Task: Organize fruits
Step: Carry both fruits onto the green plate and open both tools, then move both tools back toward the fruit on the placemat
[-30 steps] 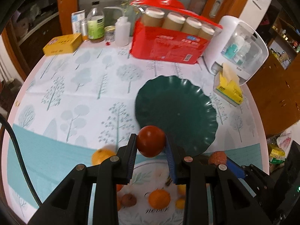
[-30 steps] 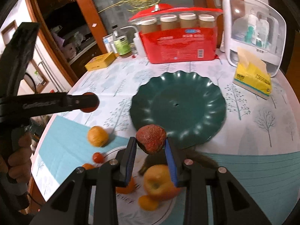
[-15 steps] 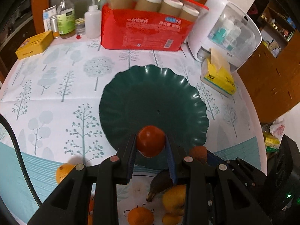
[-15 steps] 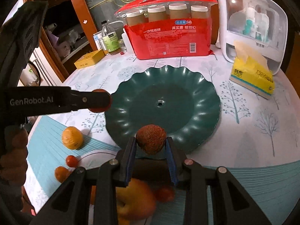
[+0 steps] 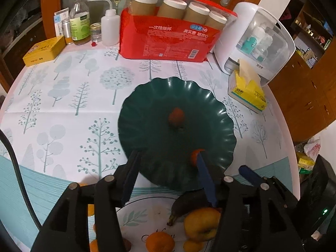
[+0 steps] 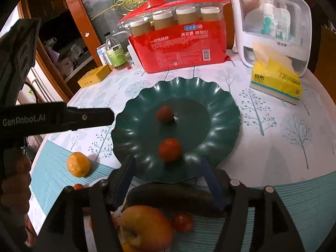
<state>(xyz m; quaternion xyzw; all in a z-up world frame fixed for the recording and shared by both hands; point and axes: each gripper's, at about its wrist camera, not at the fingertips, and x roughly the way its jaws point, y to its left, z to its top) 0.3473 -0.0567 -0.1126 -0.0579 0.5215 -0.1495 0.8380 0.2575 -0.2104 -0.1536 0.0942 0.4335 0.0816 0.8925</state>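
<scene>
Tablecloth (image 5: 63,109) under green plate (image 5: 218,113); two red fruits, probably tomatoes (image 6: 169,149), ahead of left gripper (image 5: 168,163) and right gripper (image 6: 166,166), jaws just opened, empty.

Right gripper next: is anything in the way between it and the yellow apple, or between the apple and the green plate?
Partly. A dark banana lies across the white plate between the yellow apple and the green plate, under the open right gripper. A small red fruit sits beside the apple.

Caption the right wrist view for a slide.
Right gripper, jaws just opened and empty, above green plate holding two red fruits; left gripper alongside.
</scene>
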